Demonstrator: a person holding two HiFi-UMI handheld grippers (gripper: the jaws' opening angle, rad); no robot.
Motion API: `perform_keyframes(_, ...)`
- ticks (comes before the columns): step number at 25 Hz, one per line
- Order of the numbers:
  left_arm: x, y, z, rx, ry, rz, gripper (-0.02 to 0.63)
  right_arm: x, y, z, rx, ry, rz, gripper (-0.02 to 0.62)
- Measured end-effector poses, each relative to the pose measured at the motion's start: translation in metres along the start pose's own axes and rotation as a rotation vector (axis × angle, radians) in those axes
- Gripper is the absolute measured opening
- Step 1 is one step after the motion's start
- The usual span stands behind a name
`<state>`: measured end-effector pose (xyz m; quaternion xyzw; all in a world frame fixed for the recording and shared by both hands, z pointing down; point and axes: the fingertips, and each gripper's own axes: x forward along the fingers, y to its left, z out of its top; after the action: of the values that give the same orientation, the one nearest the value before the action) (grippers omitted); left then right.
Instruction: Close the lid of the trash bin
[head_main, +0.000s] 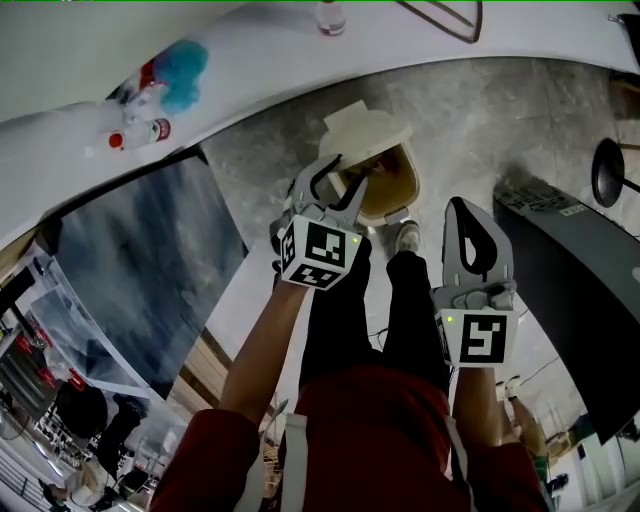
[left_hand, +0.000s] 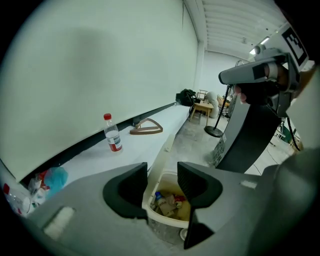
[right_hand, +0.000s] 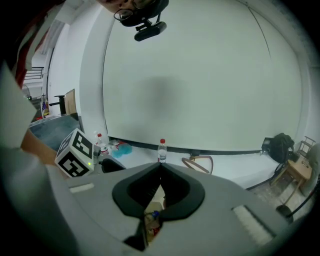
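Head view and both gripper views. The bin (head_main: 392, 190) stood on the grey floor (head_main: 480, 110) just beside a white ledge (head_main: 280, 50), straight ahead of the person's feet. Its lid (head_main: 362, 128) was raised at the far side, towards the ledge, so that the mouth lay uncovered and we could see rubbish (left_hand: 169, 204) inside.

We found both forearms stretched forward and sloping down. The left forearm (head_main: 262, 350) carried the left gripper (head_main: 342, 178) over the near rim of the bin, pointing steeply down, with its marker cube (head_main: 320, 255) facing the head camera. In the left gripper view its jaws stood apart; through the gap we saw the upright lid (left_hand: 161, 156) and the bin (left_hand: 167, 212) beyond them, and we saw neither pad pressed on anything.

The right gripper (head_main: 468, 215) was held further to the right and nearer the body, clear of the bin, above the floor beside a dark panel (head_main: 570, 290). It sloped down less steeply than the left one. In the right gripper view the jaws met at their tips, with nothing between them; the bin (right_hand: 152, 222) showed only through the opening below the tips.

On the ledge stood a bottle (left_hand: 113, 134) and, near it, a hanger (left_hand: 146, 128)
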<state>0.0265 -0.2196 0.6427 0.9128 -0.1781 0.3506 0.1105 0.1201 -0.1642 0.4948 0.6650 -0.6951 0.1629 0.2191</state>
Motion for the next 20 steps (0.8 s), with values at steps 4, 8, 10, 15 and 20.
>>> perform_keyframes(4, -0.002, -0.028, -0.012, -0.007, 0.023, -0.005, 0.192, -0.010, -0.005, -0.010, -0.001, -0.002, 0.031, 0.000)
perform_keyframes(8, 0.000, -0.058, -0.029, -0.006, 0.053, -0.023, 0.207, -0.020, -0.007, -0.020, 0.016, -0.007, 0.065, 0.000)
perform_keyframes(10, 0.004, -0.074, -0.041, 0.012, 0.082, -0.039, 0.207, -0.025, -0.008, -0.032, 0.016, -0.002, 0.087, 0.000)
perform_keyframes(15, 0.016, -0.116, -0.076, 0.028, 0.142, -0.059, 0.215, -0.038, -0.009, -0.072, 0.032, 0.026, 0.132, 0.000)
perform_keyframes(20, 0.030, -0.144, -0.106, 0.000, 0.179, -0.028, 0.236, -0.046, -0.009, -0.113, 0.014, 0.008, 0.204, 0.000)
